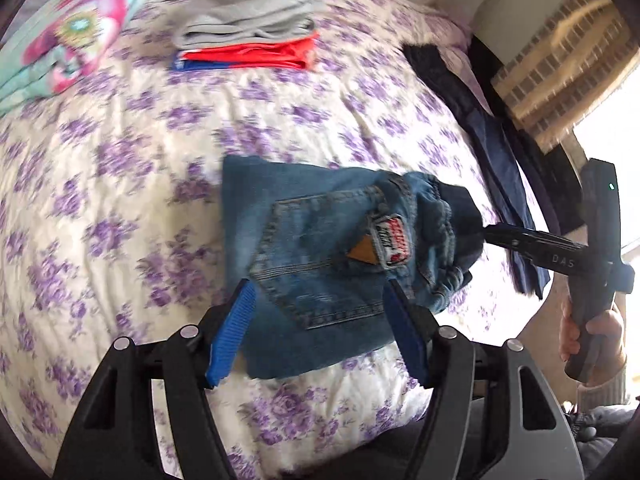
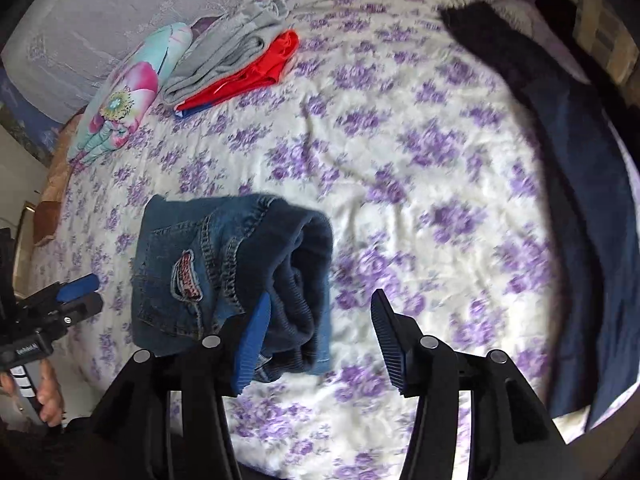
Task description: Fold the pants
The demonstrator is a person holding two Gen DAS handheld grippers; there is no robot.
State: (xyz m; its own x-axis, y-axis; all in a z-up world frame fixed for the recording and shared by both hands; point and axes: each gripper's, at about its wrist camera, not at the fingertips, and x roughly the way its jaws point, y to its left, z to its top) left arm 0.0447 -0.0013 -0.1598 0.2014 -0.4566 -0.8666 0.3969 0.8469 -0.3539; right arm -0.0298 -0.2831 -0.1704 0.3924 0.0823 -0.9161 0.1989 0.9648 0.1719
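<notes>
Small blue denim pants [image 1: 320,256] lie folded into a compact bundle on the flowered bedspread, back pocket and patch facing up; they also show in the right wrist view [image 2: 232,276]. My left gripper [image 1: 320,312] is open and empty, its blue-padded fingers [image 1: 236,320] straddling the near edge of the bundle just above it. My right gripper [image 2: 320,320] is open and empty, its left finger over the waistband end of the pants. It shows in the left wrist view [image 1: 488,234] with its tip at the waistband.
A pile of folded grey, red and blue clothes [image 1: 252,36] lies at the far side of the bed. A floral pillow [image 1: 68,32] lies beside it. Dark navy and black garments [image 2: 580,200] lie along the right edge. The bedspread [image 2: 400,160] lies between them.
</notes>
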